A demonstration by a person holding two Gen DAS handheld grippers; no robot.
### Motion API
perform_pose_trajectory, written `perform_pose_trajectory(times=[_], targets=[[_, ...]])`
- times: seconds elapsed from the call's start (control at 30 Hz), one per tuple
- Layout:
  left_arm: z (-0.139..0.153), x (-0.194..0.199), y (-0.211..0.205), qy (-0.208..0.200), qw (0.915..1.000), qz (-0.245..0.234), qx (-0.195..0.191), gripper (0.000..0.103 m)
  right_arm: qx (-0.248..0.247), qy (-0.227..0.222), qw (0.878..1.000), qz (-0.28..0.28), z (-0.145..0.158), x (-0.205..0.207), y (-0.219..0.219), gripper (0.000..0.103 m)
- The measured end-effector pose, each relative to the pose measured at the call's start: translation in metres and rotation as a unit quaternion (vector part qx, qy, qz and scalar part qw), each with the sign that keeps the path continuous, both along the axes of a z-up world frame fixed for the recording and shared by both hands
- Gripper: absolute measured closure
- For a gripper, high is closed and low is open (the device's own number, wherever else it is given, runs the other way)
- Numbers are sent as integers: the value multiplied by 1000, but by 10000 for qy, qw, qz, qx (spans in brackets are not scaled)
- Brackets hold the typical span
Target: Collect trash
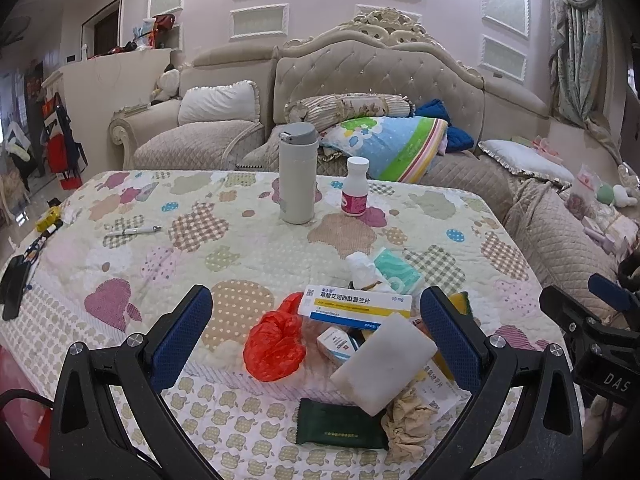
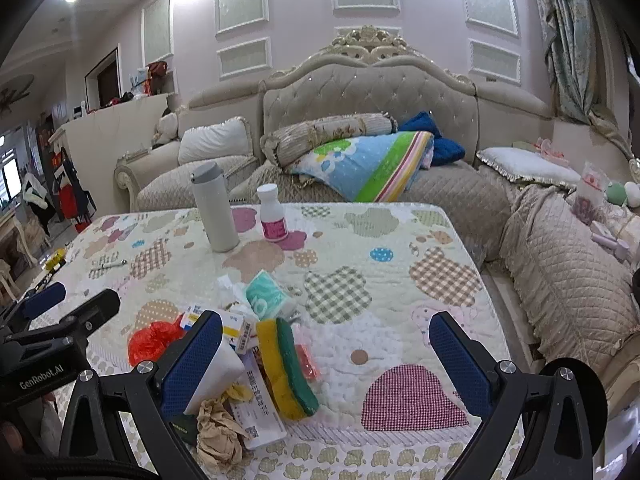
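A heap of trash lies at the near edge of the quilt-covered table: a red plastic bag, a white medicine box, a white foam block, a dark green wrapper, crumpled tan paper, white tissue and a teal tissue pack. My left gripper is open above this heap, holding nothing. In the right wrist view a yellow-green sponge, the tan paper and the red bag show. My right gripper is open and empty, just right of the heap.
A grey thermos and a white pill bottle stand at the table's far side. A pen lies at the left, a black phone at the left edge. A beige sofa with pillows wraps behind and to the right.
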State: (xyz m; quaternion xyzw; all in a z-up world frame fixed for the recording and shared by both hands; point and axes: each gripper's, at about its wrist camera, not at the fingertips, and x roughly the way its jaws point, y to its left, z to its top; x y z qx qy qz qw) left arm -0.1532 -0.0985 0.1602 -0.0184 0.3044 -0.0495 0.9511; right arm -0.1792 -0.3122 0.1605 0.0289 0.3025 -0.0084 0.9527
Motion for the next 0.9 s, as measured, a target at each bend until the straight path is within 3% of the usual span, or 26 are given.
perform_pose_trajectory(times=[0.4,0.63,0.9], targets=[[-10,6,3,125,9997,-90,187,0,-90,360,9992,143,-19,8,-3,0],[-22,9,20,405,9976,-396,408,0,-85,1044,9936,416,-52,17,-13,0],[-40,9,23,750,9936,-650,543,0,603,1496,9832,849,-78,30,-12,1]])
